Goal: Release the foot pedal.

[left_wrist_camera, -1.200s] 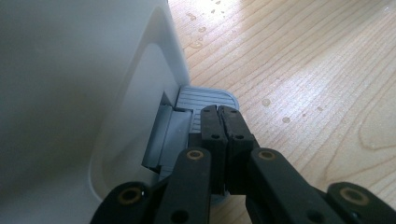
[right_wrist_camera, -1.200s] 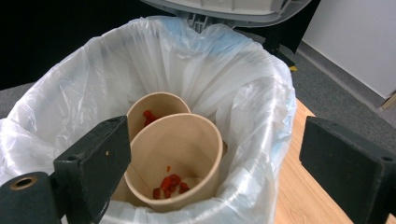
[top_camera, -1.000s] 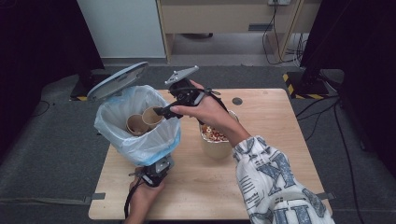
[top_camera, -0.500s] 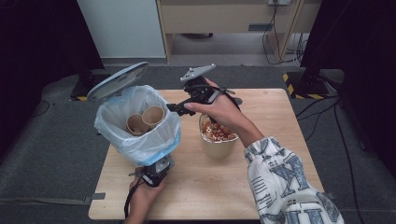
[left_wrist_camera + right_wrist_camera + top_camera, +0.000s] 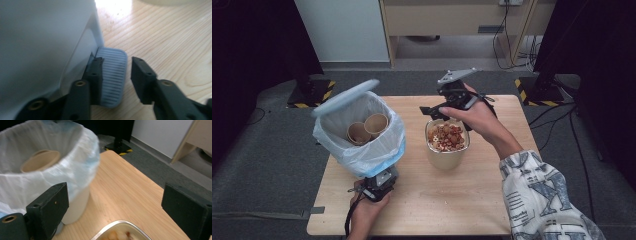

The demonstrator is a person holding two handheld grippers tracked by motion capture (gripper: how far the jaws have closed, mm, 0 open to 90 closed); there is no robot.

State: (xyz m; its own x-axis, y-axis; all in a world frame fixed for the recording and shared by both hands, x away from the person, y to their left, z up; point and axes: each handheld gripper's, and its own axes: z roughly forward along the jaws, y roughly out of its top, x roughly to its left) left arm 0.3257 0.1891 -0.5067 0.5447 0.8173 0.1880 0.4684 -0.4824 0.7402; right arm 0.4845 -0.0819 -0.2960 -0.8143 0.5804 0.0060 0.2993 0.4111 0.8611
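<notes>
A white pedal bin [image 5: 362,145] with a clear liner stands on the table's left, its lid [image 5: 344,97] raised. Two paper cups [image 5: 376,122] lie inside it. My left gripper [image 5: 379,181] is at the bin's base. Its jaws are apart, with one lying on the grey ribbed pedal [image 5: 113,75] and the other beside it on the wood. My right gripper [image 5: 432,111] hovers open and holds nothing, just above the far edge of a metal container of mixed food [image 5: 447,142]. The bin liner [image 5: 50,170] and a cup [image 5: 40,160] lie beyond its jaws.
The wooden table [image 5: 452,200] has bare wood in front of and to the right of the container. Grey carpet surrounds it, and a desk and cables stand at the back. A person's patterned sleeve [image 5: 542,200] crosses the right front.
My right gripper has moved right, from over the bin's rim to above the food container. The left gripper has stayed on the pedal and the lid is still up.
</notes>
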